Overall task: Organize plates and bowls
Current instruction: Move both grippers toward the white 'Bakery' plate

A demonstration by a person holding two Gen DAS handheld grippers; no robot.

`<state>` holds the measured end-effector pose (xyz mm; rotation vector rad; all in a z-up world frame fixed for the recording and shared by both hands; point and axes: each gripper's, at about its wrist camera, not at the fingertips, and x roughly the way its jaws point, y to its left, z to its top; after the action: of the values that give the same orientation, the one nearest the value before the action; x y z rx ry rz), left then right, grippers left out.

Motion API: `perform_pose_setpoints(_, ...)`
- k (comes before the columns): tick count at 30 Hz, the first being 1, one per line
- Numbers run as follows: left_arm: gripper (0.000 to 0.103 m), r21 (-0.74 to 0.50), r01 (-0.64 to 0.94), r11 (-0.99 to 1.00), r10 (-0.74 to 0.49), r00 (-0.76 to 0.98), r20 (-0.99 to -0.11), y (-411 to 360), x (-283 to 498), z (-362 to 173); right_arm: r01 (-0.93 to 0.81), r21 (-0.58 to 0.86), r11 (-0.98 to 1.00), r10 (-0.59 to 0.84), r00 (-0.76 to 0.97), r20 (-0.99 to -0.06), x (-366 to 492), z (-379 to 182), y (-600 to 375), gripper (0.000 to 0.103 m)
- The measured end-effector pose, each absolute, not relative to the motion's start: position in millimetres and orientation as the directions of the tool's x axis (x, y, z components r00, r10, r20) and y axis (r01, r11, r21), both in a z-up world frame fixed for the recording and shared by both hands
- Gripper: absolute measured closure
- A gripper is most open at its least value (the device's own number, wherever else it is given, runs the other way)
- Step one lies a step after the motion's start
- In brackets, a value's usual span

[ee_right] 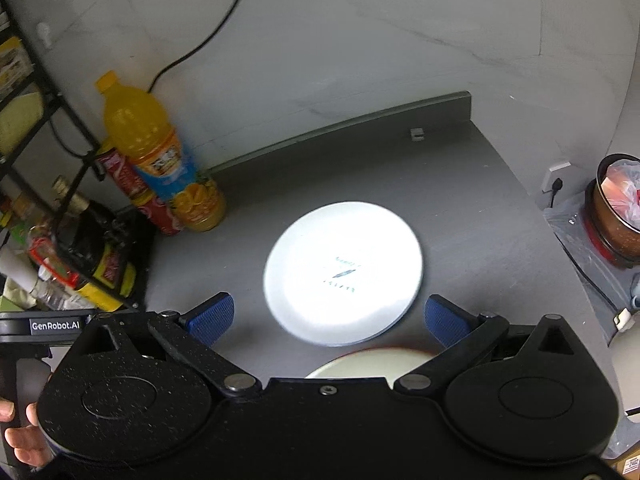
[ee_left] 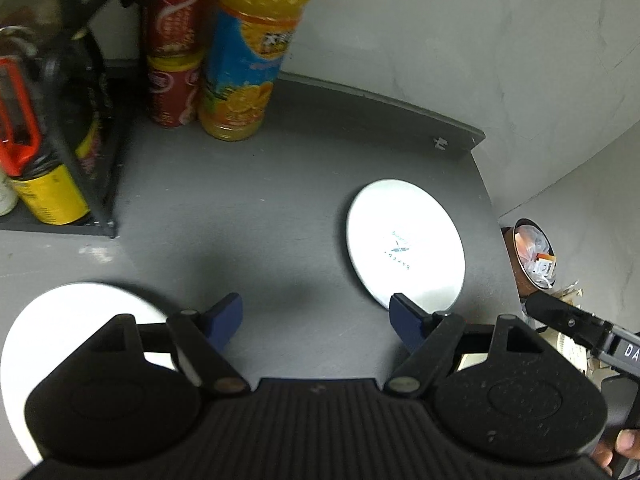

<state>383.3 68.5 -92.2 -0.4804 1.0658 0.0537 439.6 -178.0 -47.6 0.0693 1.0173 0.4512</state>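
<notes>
Both tools spread, empty: my left tool (ee_left: pixel 316 320), right tool (ee_right: pixel 328 320). White plate (ee_right: pixel 343 268) ahead lies flat on table (ee_right: pixel 480 200); thin rim, pads may slip, shove it toward juice bottle (ee_right: pixel 160 152).

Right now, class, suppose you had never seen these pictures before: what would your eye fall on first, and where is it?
First, the bright white plate with a small printed mark, lying flat in the middle of the dark grey counter, just ahead of the right gripper, whose blue fingers stand wide apart. Next, the orange drink bottle upright against the wall at the back left, beside a red can.
</notes>
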Motion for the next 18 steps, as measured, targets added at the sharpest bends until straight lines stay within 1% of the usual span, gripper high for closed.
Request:
perform_pose_setpoints(10, 0.024, -0.369, -0.325, 0.871, -0.197, 0.457, -0.867, 52.7, 424.0, -120.2, -0.341, 0.242, 0.909, 0.371, 0.392, -0.842, 490.2, -66.1, -185.3, 0.001)
perform_pose_setpoints(18, 0.025, -0.397, -0.369, 0.840, -0.219, 0.439, -0.871, 44.4, 453.1, -151.8, -0.364, 0.239, 0.900, 0.361, 0.315, -0.878, 534.3, -87.7, -183.8, 0.003)
